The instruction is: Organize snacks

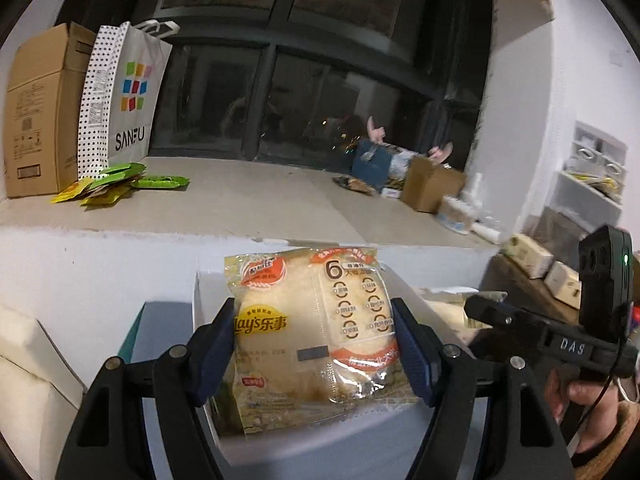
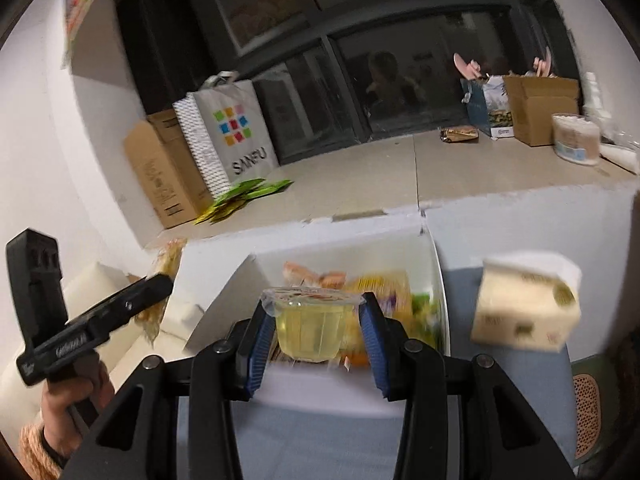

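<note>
Jaws of the left gripper (image 1: pixel 314 354) closed on a Lay's snack bag (image 1: pixel 312 332), blue pads pressing both sides; bag held upright over the white box (image 1: pixel 208 292). The right gripper (image 2: pixel 318 332) has its jaws closed on a clear jelly cup (image 2: pixel 310 326) with yellowish contents, gripped at the sides just under the rim. Cup sits above the open white box (image 2: pixel 240 276), where more packets (image 2: pixel 384 292) lie loosely, blurred, colours yellow, orange, green.

In the right wrist view the left gripper shows at the left edge, bag edge visible beyond it. In the left wrist view the right gripper's body shows at right, with the person's hand on its handle.

Beyond the box: a stone window ledge (image 1: pixel 248 196). On it at left, a cardboard carton (image 1: pixel 40 112), a white SANFU paper bag (image 1: pixel 128 96) leaning on it, and green sachets (image 1: pixel 120 182) scattered at their foot. At the ledge's right end, a small brown box (image 1: pixel 430 186) among clutter. A tissue pack (image 2: pixel 526 310) stands right of the white box, near it.
</note>
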